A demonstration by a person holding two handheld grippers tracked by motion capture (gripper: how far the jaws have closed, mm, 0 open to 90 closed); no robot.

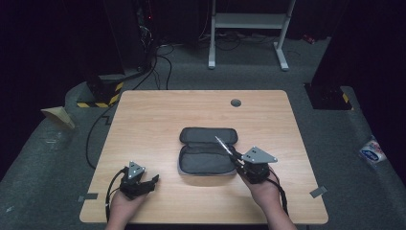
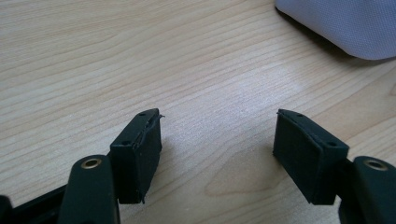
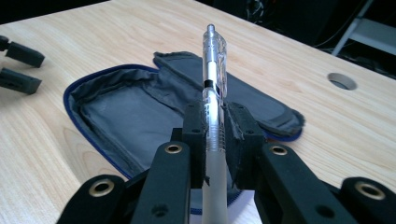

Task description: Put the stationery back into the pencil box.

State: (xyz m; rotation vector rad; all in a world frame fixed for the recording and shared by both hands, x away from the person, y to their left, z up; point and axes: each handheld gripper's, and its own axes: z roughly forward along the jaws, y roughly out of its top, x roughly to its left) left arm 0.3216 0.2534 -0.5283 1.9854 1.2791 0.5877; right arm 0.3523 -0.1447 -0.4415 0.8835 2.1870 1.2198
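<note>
An open grey pencil case (image 1: 207,152) with a blue trim lies flat at the middle of the wooden table (image 1: 153,120); its inside (image 3: 135,116) is bare. My right gripper (image 1: 235,158) is shut on a clear pen (image 3: 213,93), which points up and away over the case's right part. In the high view the pen (image 1: 223,145) slants up-left from the jaws above the case. My left gripper (image 1: 152,181) rests near the table's front left with its jaws wide apart and nothing between them (image 2: 217,135). A corner of the case (image 2: 345,23) lies ahead of it to the right.
A round cable hole (image 1: 235,102) sits near the table's far edge. Two pieces of grey tape (image 1: 318,191) mark the front corners. Beyond the table stand a white frame (image 1: 249,28), cables and dark equipment on the floor.
</note>
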